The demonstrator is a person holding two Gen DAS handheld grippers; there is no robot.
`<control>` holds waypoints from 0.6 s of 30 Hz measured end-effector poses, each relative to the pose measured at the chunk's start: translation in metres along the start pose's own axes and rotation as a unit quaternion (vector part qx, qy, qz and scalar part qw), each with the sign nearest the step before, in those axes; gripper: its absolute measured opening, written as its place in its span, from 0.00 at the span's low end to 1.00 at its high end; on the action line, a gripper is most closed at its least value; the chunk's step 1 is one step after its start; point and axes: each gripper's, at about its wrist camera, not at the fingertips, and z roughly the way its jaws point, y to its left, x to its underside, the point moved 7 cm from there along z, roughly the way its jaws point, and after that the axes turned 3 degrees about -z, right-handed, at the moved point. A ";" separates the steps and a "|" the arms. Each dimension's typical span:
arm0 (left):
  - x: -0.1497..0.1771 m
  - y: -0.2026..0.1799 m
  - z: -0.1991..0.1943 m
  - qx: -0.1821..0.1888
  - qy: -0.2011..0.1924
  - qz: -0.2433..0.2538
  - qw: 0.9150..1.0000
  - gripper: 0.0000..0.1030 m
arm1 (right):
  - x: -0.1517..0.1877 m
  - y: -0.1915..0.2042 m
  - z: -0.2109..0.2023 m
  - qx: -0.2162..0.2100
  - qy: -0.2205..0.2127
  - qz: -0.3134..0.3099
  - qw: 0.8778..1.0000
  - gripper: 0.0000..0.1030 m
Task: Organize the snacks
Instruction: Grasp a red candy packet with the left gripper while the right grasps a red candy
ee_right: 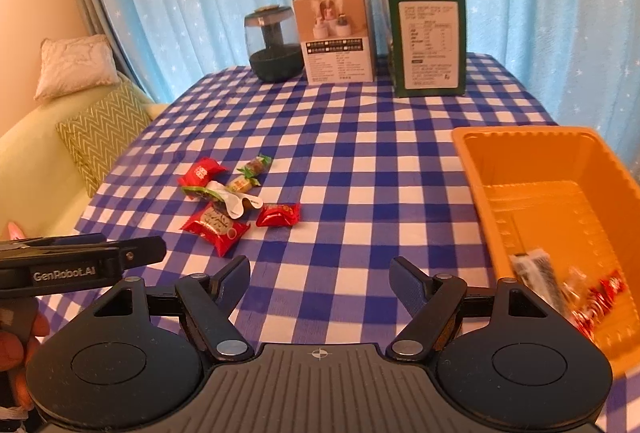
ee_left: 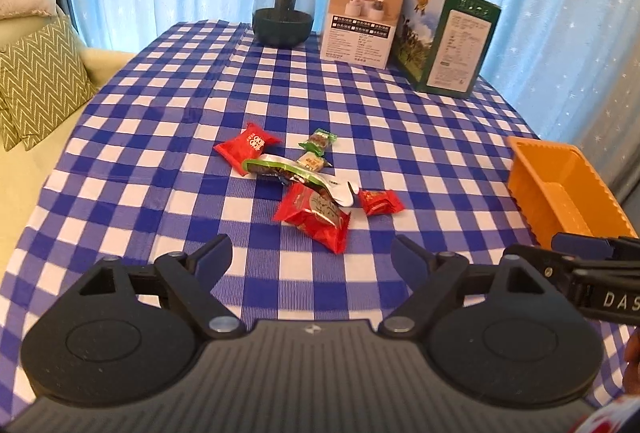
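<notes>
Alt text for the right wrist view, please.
The open right gripper hovers empty over a blue-and-white checked tablecloth. A cluster of red and green wrapped snacks lies ahead on its left; an orange plastic bin holding a few snacks sits on its right.

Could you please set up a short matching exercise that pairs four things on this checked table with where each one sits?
Things:
1. Orange plastic bin
2. Dark round glass jar
3. Tall green carton
4. Large red snack packet

Places:
A. Far edge, left of the white box
B. Nearest end of the loose snack pile
C. Right side of the table, a few wrappers inside
D. Far edge, right of the white box

Pairs: 1-C, 2-A, 3-D, 4-B
</notes>
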 end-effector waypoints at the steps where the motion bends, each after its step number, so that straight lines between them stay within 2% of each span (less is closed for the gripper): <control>1: -0.002 0.001 0.006 0.000 0.000 -0.001 1.000 0.82 | -0.001 0.000 0.007 0.000 0.001 -0.003 1.000 0.75; 8: -0.007 0.006 0.049 -0.002 0.012 -0.009 1.000 0.77 | -0.008 -0.007 0.046 0.003 0.011 -0.022 1.000 0.75; 15: -0.004 0.013 0.084 0.017 0.029 -0.034 0.999 0.63 | -0.009 -0.010 0.074 0.002 0.021 -0.028 0.999 0.75; 18: -0.002 0.013 0.092 0.023 0.031 -0.036 0.999 0.50 | -0.009 -0.011 0.083 0.001 0.025 -0.029 0.999 0.75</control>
